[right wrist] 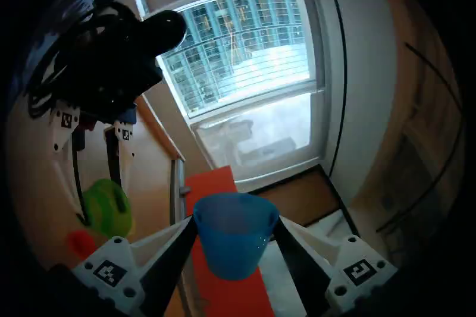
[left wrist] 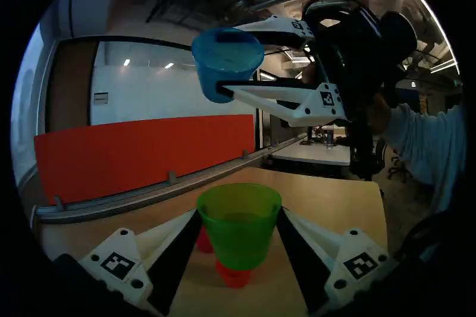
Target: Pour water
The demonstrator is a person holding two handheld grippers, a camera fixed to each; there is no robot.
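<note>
The pour is looking set up but not yet running, as far as I can judge. The right gripper [left wrist: 237, 55] is clamping the blue cup [left wrist: 225, 73] from both sides and is holding it tipped far over on its side, high above the green cup [left wrist: 239, 239], with its mouth facing the left gripper's camera. No stream is showing between the two cups, and the tinted plastic is making it too hard to tell whether water is sitting in either one. The left gripper [left wrist: 239, 215] is pressing both fingers on the green cup and is holding it upright and low over the table [left wrist: 339, 198]. Whether its base is resting there I cannot tell. What is left, then, seems to be the pouring itself, and the blue cup is looking too high for a tidy one. Two red cups [left wrist: 233, 275] are standing on the table just below and behind the green one. The table is pale wood, and an orange panel [left wrist: 143, 150] is running along its far edge behind a metal rail, with a glass wall beyond it. A person's pale sleeve [left wrist: 428, 144] is reaching in behind the right gripper. In the right gripper view a large window [right wrist: 250, 61] with blinds is letting in daylight.
</note>
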